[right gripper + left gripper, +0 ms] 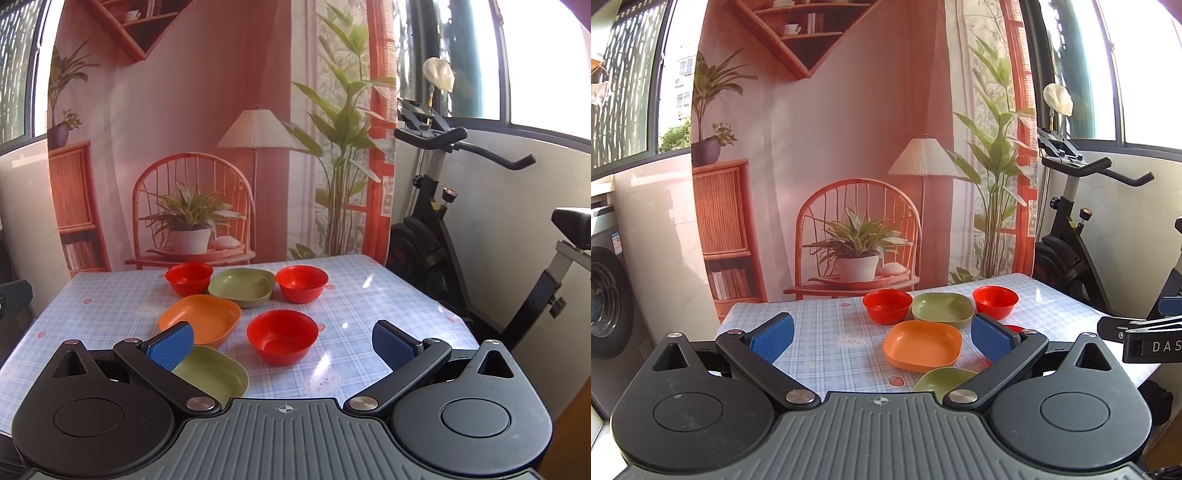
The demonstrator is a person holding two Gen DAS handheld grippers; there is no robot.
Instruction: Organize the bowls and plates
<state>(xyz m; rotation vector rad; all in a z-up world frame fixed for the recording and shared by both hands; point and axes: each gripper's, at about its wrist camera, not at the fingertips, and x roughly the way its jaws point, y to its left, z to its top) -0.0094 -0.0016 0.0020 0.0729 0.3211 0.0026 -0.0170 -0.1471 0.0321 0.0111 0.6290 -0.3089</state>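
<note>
On the checked tablecloth (369,295) stand three red bowls: far left (189,277), far right (302,282) and near (282,335). A green square plate (242,287) sits between the far bowls, an orange plate (201,318) in front of it, and a second green plate (218,374) nearest. My right gripper (284,341) is open and empty, hovering over the near red bowl. My left gripper (882,338) is open and empty above the orange plate (922,345). The left wrist view also shows the far bowls (887,305) (994,301), the far green plate (942,309) and the near green plate (943,378).
A printed backdrop (849,147) hangs behind the table. An exercise bike (443,221) stands to the right, a washing machine (609,295) to the left. The right gripper's body (1145,341) shows at the right edge of the left wrist view.
</note>
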